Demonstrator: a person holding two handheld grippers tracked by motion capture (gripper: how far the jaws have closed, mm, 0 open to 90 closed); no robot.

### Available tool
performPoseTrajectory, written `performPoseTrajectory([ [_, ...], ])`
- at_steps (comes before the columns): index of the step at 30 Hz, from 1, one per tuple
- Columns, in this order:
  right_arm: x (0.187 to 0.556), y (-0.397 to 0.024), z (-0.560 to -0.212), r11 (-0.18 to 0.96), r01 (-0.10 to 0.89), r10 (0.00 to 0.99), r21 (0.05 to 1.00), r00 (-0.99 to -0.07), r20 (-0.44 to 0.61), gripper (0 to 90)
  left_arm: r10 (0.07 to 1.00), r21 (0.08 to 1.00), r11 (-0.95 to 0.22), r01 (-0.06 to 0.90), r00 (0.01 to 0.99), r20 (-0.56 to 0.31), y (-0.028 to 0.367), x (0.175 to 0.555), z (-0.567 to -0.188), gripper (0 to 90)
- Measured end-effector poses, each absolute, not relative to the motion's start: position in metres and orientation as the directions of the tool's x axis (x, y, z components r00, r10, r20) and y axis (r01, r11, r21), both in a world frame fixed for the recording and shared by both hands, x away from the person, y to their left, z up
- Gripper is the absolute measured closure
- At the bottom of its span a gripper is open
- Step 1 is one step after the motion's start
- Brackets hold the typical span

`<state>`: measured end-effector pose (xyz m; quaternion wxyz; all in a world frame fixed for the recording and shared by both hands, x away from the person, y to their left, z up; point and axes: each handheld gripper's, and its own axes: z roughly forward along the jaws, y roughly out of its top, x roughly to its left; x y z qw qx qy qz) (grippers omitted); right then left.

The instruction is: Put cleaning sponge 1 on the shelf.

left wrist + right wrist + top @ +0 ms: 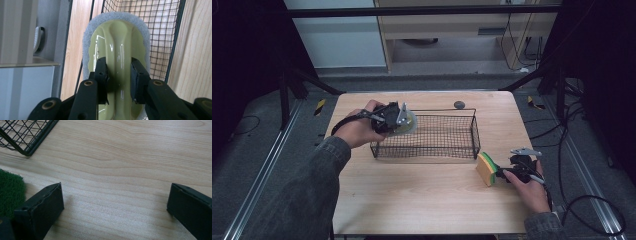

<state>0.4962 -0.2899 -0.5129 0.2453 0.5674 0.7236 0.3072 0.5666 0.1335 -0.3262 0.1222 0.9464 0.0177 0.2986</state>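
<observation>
My left gripper is shut on the ridge handle of a scrubber, a pale yellow-green plastic grip backed by a white pad. It hangs at the left end of the black wire basket. In the left gripper view both pads press on the scrubber's raised ridge, with the basket's mesh behind it. My right gripper rests low at the table's right, open, with bare wood between its jaws. A yellow sponge with a green scouring face stands just left of it; its green edge touches the left jaw's outer side.
A small dark round object lies on the wooden table behind the basket. A basket corner is ahead and left of the right gripper. Black frame legs stand off both far corners of the table.
</observation>
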Motion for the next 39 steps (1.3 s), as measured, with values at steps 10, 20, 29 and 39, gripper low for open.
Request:
performPoseTrajectory([
  [10, 0.496, -0.290, -0.513, 0.168, 0.670, 0.972, 0.723, -0.236, -0.007, 1.0, 0.069, 0.202, -0.978, -0.059, 0.816, 0.574, 0.129, 0.567, -0.334, 70.9],
  [20, 0.496, -0.290, -0.513, 0.165, 0.670, 0.972, 0.724, -0.235, -0.004, 1.0, 0.073, 0.219, -0.973, -0.068, 0.812, 0.579, 0.131, 0.567, -0.341, 70.9],
  [29, 0.496, -0.290, -0.513, 0.168, 0.669, 0.971, 0.724, -0.237, -0.007, 1.0, 0.069, 0.212, -0.975, -0.070, 0.808, 0.585, 0.135, 0.570, -0.348, 70.9],
  [39, 0.496, -0.290, -0.513, 0.171, 0.669, 0.971, 0.724, -0.239, -0.009, 1.0, 0.074, 0.216, -0.974, -0.066, 0.812, 0.580, 0.136, 0.576, -0.358, 70.9],
])
